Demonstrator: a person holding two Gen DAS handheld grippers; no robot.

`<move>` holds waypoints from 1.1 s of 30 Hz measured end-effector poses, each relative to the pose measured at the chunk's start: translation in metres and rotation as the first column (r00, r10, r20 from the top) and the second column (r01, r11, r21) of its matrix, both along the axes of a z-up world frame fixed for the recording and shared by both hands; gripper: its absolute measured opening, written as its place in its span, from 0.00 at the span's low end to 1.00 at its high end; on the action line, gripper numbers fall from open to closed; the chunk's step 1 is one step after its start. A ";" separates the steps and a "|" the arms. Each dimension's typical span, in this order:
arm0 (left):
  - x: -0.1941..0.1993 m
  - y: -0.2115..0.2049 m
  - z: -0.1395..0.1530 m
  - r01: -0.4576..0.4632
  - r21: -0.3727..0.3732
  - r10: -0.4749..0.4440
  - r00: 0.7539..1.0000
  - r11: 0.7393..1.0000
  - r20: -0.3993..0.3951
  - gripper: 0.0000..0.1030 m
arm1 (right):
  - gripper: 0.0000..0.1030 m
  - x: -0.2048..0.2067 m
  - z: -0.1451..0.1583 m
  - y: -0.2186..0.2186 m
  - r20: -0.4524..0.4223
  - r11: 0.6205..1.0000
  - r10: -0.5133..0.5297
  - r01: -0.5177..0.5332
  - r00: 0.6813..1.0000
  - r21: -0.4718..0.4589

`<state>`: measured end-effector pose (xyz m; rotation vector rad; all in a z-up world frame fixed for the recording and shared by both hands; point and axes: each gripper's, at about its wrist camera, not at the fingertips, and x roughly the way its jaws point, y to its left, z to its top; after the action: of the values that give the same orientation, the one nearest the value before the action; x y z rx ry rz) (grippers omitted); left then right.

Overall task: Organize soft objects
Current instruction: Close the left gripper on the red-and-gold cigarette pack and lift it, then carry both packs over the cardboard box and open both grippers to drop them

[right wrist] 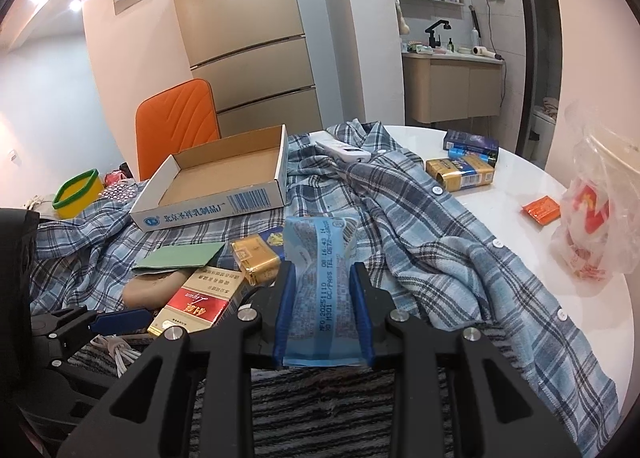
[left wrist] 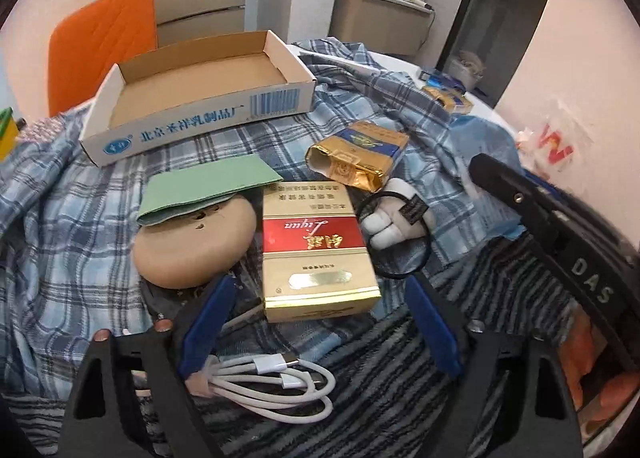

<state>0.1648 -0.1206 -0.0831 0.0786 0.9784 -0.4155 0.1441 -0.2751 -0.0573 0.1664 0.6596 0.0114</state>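
My right gripper (right wrist: pixel 323 270) is shut on a blue tissue pack (right wrist: pixel 320 258), held above the plaid shirt (right wrist: pixel 420 226). My left gripper (left wrist: pixel 320 290) is open, its blue fingers either side of the near end of a red and gold cigarette box (left wrist: pixel 316 254). Beside that box lie a tan round cushion (left wrist: pixel 192 246), a green cloth (left wrist: pixel 208 186), a gold soft pack (left wrist: pixel 356 154) and a small white plush with a black hair tie (left wrist: pixel 392 226). An open cardboard box (left wrist: pixel 200 98) sits behind; it also shows in the right wrist view (right wrist: pixel 224 182).
A white cable (left wrist: pixel 272 386) lies on a striped cloth (left wrist: pixel 400 398) near me. An orange chair (right wrist: pixel 176 118) stands behind the table. On the white table (right wrist: pixel 520 186) are more packs (right wrist: pixel 460 174), an orange sachet (right wrist: pixel 542 210) and a plastic bag (right wrist: pixel 588 218). A yellow tub (right wrist: pixel 76 194) sits at left.
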 end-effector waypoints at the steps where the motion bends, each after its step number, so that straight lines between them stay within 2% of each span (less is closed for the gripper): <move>1: -0.001 -0.005 -0.002 0.000 0.038 0.000 1.000 0.999 0.009 0.74 | 0.26 0.000 0.000 0.000 0.000 1.000 0.002 -0.002 1.000 -0.001; 3: -0.003 -0.015 -0.007 -0.003 0.122 -0.001 1.000 0.992 0.030 0.64 | 0.26 0.001 0.000 0.001 -0.003 1.000 0.004 -0.004 1.000 -0.005; 5: -0.007 -0.021 -0.007 0.014 0.153 -0.023 0.998 0.988 0.054 0.58 | 0.26 0.002 -0.001 0.001 -0.007 1.000 0.007 -0.007 1.000 -0.006; 7: -0.011 -0.019 -0.005 0.024 0.140 -0.034 0.997 0.990 0.067 0.58 | 0.26 0.002 -0.001 0.001 -0.006 1.000 0.006 -0.006 1.000 -0.005; 10: -0.016 -0.012 0.004 0.036 0.065 -0.042 0.994 0.997 0.102 0.57 | 0.26 0.001 0.000 0.002 0.004 1.000 0.012 -0.012 1.000 -0.005; 11: -0.022 -0.007 0.013 0.039 0.026 -0.042 0.988 0.999 0.148 0.57 | 0.26 0.000 0.000 0.003 0.013 1.000 0.018 -0.018 1.000 -0.007; 13: -0.034 -0.001 0.025 0.027 0.000 -0.026 0.972 1.000 0.235 0.57 | 0.26 -0.003 0.003 0.004 0.033 1.000 0.026 -0.026 0.999 -0.015; 16: -0.054 0.007 0.039 0.010 -0.030 0.001 0.935 1.000 0.356 0.57 | 0.26 -0.015 0.010 0.003 0.114 1.000 0.022 -0.020 0.993 -0.011; 21: -0.084 0.029 0.059 -0.026 -0.133 0.092 0.851 0.991 0.518 0.58 | 0.26 -0.035 0.025 0.009 0.253 0.999 0.044 -0.035 0.967 -0.037; 22: -0.090 0.034 0.062 -0.037 -0.155 0.117 0.828 0.987 0.549 0.58 | 0.26 -0.039 0.027 0.012 0.274 0.998 0.054 -0.042 0.960 -0.048; 23: -0.100 0.040 0.066 -0.052 -0.181 0.151 0.792 0.982 0.591 0.58 | 0.26 -0.042 0.029 0.015 0.296 0.997 0.066 -0.051 0.953 -0.060; 24: -0.104 0.042 0.068 -0.058 -0.190 0.164 0.775 0.980 0.610 0.58 | 0.26 -0.045 0.030 0.018 0.314 0.996 0.079 -0.059 0.946 -0.072; 26: -0.113 0.047 0.073 -0.102 -0.200 0.210 0.725 0.975 0.656 0.58 | 0.26 -0.047 0.032 0.019 0.328 0.994 0.095 -0.074 0.940 -0.075; 30: -0.109 0.061 0.085 -0.137 -0.237 0.262 0.710 0.962 0.654 0.58 | 0.26 -0.041 0.035 0.018 0.312 0.994 0.104 -0.088 0.944 -0.066; 31: -0.106 0.065 0.090 -0.152 -0.232 0.271 0.698 0.961 0.663 0.58 | 0.26 -0.040 0.037 0.018 0.313 0.994 0.104 -0.087 0.944 -0.068; 33: -0.106 0.067 0.100 -0.180 -0.205 0.273 0.646 0.962 0.713 0.58 | 0.26 -0.041 0.045 0.019 0.326 0.993 0.108 -0.087 0.939 -0.078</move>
<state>0.0584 -0.0541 0.0166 0.0114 0.1393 -0.1668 0.1034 -0.2564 -0.0120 0.0684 0.3315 0.1120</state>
